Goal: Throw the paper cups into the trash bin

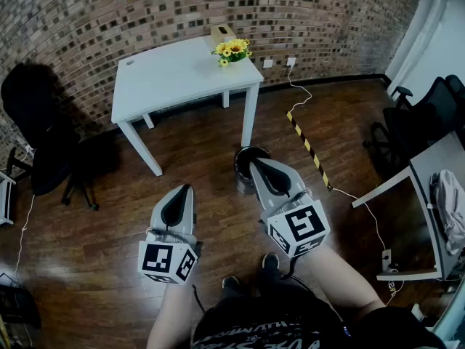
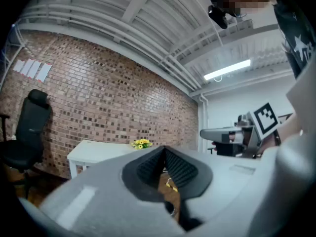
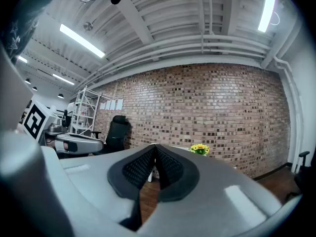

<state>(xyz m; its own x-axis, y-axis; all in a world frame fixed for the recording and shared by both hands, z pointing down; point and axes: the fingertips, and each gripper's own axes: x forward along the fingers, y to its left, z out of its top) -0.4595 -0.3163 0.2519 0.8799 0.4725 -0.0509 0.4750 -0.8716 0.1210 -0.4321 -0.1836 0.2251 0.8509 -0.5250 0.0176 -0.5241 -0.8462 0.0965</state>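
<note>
A dark round trash bin (image 1: 242, 167) stands on the wood floor in front of the white table, partly covered by my right gripper (image 1: 256, 163). That gripper is shut with nothing between its jaws; in the right gripper view its tips (image 3: 155, 147) meet. My left gripper (image 1: 187, 187) hovers over bare floor to the bin's left, also shut and empty, with its tips (image 2: 164, 149) touching in the left gripper view. No paper cup shows in any view.
A white table (image 1: 167, 78) carries yellow flowers (image 1: 232, 51) and a tan box (image 1: 222, 31). Black office chairs stand at left (image 1: 40, 129) and right (image 1: 414, 126). A yellow-black floor strip (image 1: 309, 147) runs toward a grey desk (image 1: 436, 166).
</note>
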